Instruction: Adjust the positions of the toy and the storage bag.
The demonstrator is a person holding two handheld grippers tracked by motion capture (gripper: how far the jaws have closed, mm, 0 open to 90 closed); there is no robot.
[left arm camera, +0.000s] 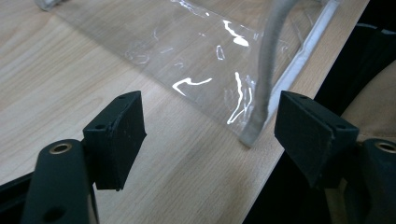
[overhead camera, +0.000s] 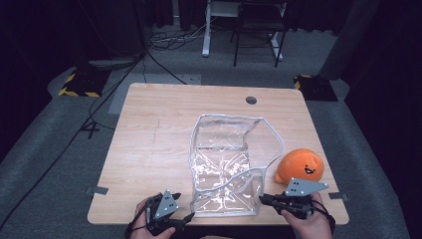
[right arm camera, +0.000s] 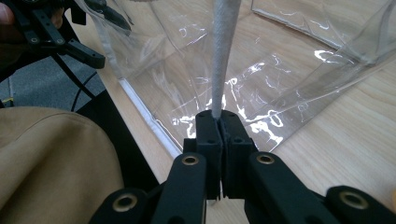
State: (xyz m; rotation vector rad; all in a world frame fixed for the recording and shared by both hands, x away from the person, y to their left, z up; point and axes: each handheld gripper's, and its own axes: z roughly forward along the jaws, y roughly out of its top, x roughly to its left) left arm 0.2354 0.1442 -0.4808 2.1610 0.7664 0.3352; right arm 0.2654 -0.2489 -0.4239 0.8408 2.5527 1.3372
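A clear plastic bag point(overhead camera: 224, 159) with a white rim lies open on the wooden table point(overhead camera: 149, 149), its mouth facing up. To its right sits an orange plush toy point(overhead camera: 300, 165) with a smiling face. At the bag's near right corner my right gripper point(overhead camera: 262, 199) is shut on the white rim point(right arm camera: 223, 46), which rises straight out of the closed jaws point(right arm camera: 219, 116). My left gripper point(overhead camera: 188, 217) is at the bag's near left corner. Its jaws point(left arm camera: 210, 126) stand wide open with bare table between them and the rim's end point(left arm camera: 264, 70) just ahead.
The table's near edge point(left arm camera: 280, 154) runs right under both grippers. A round cable hole point(overhead camera: 251, 100) is at the far side. A chair and desk legs stand on the grey floor beyond. Tan trousers point(right arm camera: 46, 158) show below the edge.
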